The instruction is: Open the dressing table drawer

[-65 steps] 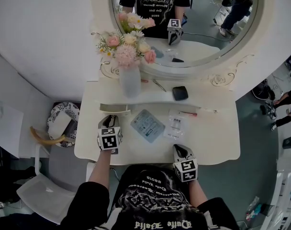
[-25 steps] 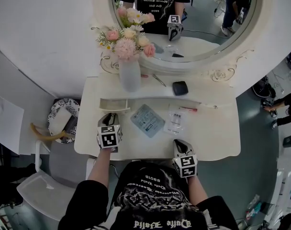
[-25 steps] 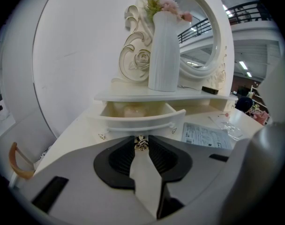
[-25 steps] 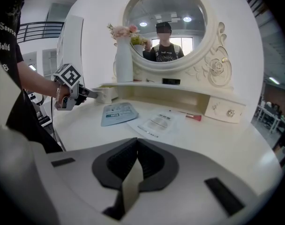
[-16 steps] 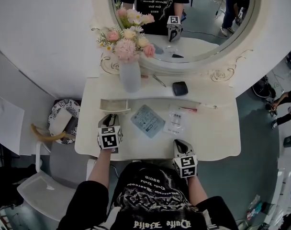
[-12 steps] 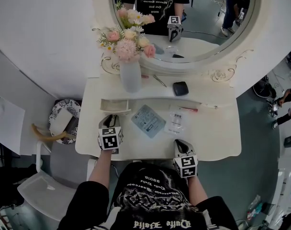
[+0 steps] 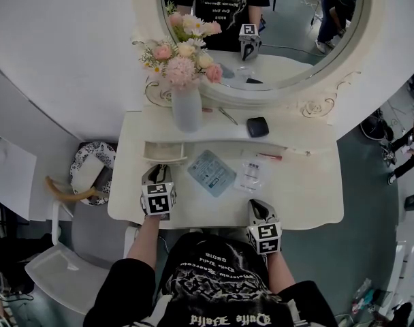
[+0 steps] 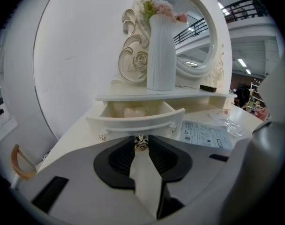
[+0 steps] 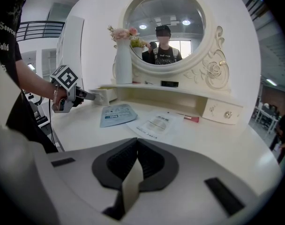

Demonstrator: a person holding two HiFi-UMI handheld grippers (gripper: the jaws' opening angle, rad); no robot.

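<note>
While its knob [image 8: 141,143] was pinched between the jaws of the left gripper [image 7: 159,172], the drawer [image 7: 164,152], partly out, was found at that gripper's 12 o'clock, its slide axis running toward 6; the right gripper [image 7: 257,208], pressed together and empty, was parked well apart at 4 o'clock.

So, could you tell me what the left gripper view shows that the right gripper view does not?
Only the left gripper view: the inside of the open left drawer, with something pale in it, and the small metal knob pinched in the jaws of the left gripper. Only the right gripper view: the closed right drawer, the person reflected in the mirror, and that left gripper seen side-on at the drawer. Both: the white vase, the mirror's frame and the blue-grey packet.
</note>
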